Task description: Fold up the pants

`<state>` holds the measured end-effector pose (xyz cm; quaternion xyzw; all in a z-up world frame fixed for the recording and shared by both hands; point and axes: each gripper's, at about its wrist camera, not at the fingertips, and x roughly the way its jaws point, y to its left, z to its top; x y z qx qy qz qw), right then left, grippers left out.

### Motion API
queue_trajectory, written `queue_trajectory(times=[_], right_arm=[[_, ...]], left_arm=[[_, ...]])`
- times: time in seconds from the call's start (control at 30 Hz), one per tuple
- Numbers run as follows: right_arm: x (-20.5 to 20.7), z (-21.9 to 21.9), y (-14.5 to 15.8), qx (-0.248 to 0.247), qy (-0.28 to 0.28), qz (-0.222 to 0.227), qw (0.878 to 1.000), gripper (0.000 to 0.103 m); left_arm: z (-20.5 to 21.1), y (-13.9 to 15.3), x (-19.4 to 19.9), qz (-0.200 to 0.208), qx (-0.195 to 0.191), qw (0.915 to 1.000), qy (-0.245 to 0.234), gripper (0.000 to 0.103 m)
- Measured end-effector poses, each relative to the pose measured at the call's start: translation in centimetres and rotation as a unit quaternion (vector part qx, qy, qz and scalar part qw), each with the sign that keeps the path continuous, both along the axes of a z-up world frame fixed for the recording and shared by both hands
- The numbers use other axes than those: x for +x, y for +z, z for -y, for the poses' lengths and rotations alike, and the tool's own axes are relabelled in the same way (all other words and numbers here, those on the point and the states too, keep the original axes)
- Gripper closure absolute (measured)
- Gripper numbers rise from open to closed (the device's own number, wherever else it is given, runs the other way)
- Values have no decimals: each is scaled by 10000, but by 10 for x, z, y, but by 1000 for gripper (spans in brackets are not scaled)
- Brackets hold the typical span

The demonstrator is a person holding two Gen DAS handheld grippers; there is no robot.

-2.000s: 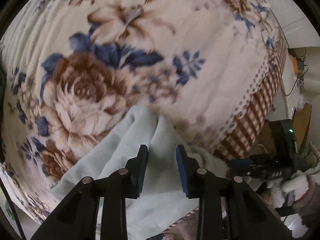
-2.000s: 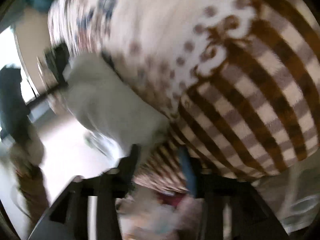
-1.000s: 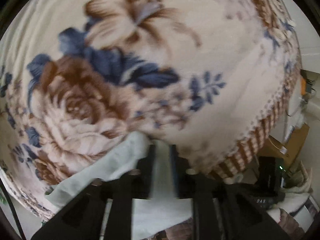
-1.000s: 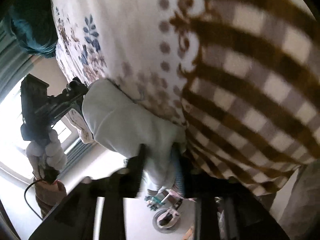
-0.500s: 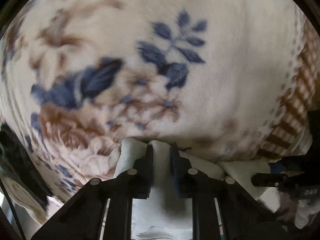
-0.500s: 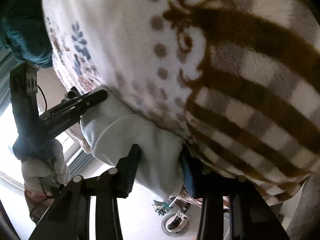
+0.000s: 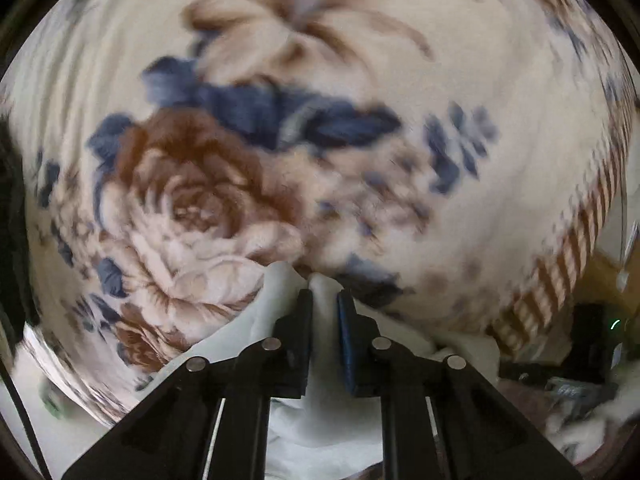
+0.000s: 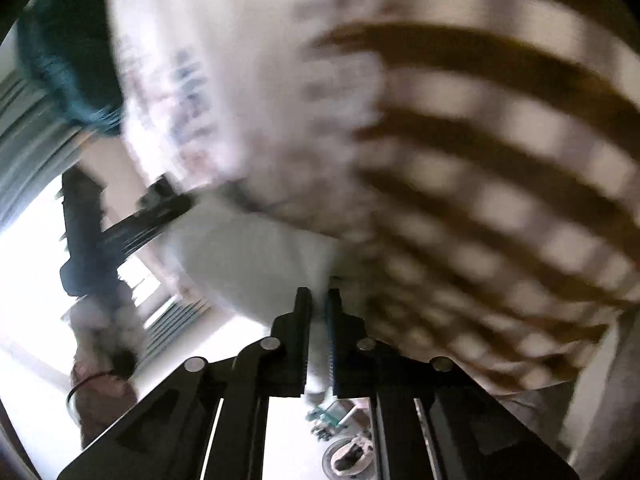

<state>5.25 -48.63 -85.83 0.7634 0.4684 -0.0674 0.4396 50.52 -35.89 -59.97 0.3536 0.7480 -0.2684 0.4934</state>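
The pale mint pants (image 7: pixel 320 420) lie at the near edge of a floral blanket (image 7: pixel 280 120). My left gripper (image 7: pixel 323 300) is shut on a bunched fold of the pants, and the cloth bulges out above its black fingers (image 7: pixel 298 328). In the right wrist view the pants (image 8: pixel 248 264) hang over the blanket's checked border (image 8: pixel 500 200). My right gripper (image 8: pixel 318 300) is shut on another part of them, with a thin strip of cloth squeezed between its jaws. The left gripper (image 8: pixel 160 204) shows as a dark blurred shape at the left there.
The blanket's brown checked border (image 7: pixel 560 272) drops off at the right. The right gripper's dark body (image 7: pixel 580 352) and a gloved hand sit at the lower right. A dark teal cloth (image 8: pixel 68 60) lies at the top left. Bright floor and a wheeled object (image 8: pixel 344 432) lie below.
Both grippers have closed onto the pants; the right one pinched down from a wide hold to a thin strip. The left gripper swung across the blanket and back. Both views are now blurred.
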Motion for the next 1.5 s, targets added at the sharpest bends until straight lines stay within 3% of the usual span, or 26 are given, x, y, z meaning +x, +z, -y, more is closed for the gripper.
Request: queue_trajectory(times=[0.1,0.17,0.23,0.3,0.33,0.37,0.43,0.47,0.5,0.53,0.6,0.67,0.8,0.9,1.0,1.03,1.07,1.13,1.17,1.2,1.27,1.33,1.4,1.43,1.5], right_arm=[[-21,-3,-16,198,133,-348,9991,102],[-25,-4,-17,363,97,-113,9992,102],[-18,4,-4,43,420,20,9991,98],[-5,11,12,-299,772,163,9964,76],[4,14,24,-523,1025,178,9932,45],[12,15,33,-725,1226,198,9896,27],[34,17,63,-1286,1783,323,9750,27],[44,18,74,-1474,2032,380,9672,27],[61,14,93,-1846,2459,444,9505,27],[74,8,109,-2145,2744,502,9361,27],[93,-8,137,-2635,3317,679,9033,27],[104,-20,151,-2875,3590,736,8849,27],[111,-39,155,-2820,3785,655,8791,27],[126,-59,144,-2987,3847,459,8722,27],[137,-68,136,-3236,3744,275,8686,27],[139,-67,135,-3289,3677,182,8697,27],[141,-66,134,-3307,3632,127,8710,27],[145,-64,130,-3388,3538,1,8718,27],[147,-61,130,-3456,3508,-90,8703,27],[148,-59,129,-3510,3487,-181,8688,27],[151,-53,131,-3593,3420,-291,8678,27],[153,-49,135,-3693,3413,-341,8637,27],[158,-47,137,-3812,3457,-368,8566,27],[160,-46,139,-3842,3478,-380,8544,27],[166,-46,138,-3832,3486,-397,8544,27]], left_arm=[[-16,5,18,-292,-190,9987,372,90],[-19,11,19,-498,-433,9956,666,89],[-21,26,20,-725,-710,9891,1062,88],[-25,51,20,-631,-1188,9821,1317,78],[-26,66,18,-457,-1431,9795,1340,77],[-33,80,15,-276,-1660,9761,1378,76],[-55,108,9,203,-1981,9686,1489,67],[-78,125,4,584,-2160,9600,1684,56],[-100,135,1,887,-2226,9531,1852,43],[-125,140,-10,1157,-2271,9441,2092,38],[-183,145,-15,1557,-2222,9270,2589,35],[-236,131,-25,1557,-2052,9113,3213,35],[-343,81,-48,1336,-1530,8648,4592,36],[-395,40,-62,1038,-1532,8219,5388,36],[-395,23,-60,681,-2013,8031,5567,36],[-388,20,-57,575,-2232,8021,5509,36],[-375,13,-53,466,-2335,8114,5339,36],[-354,3,-45,559,-2193,8396,4939,36],[-346,-1,-44,691,-2197,8482,4769,45],[-341,1,-42,775,-2250,8549,4611,67],[-340,19,-39,995,-2527,8592,4335,79],[-342,44,-38,1494,-2719,8596,4061,80],[-347,55,-29,1669,-2786,8552,4040,80],[-351,54,-25,1676,-2812,8507,4114,80],[-359,35,-13,1300,-2718,8520,4281,78]])
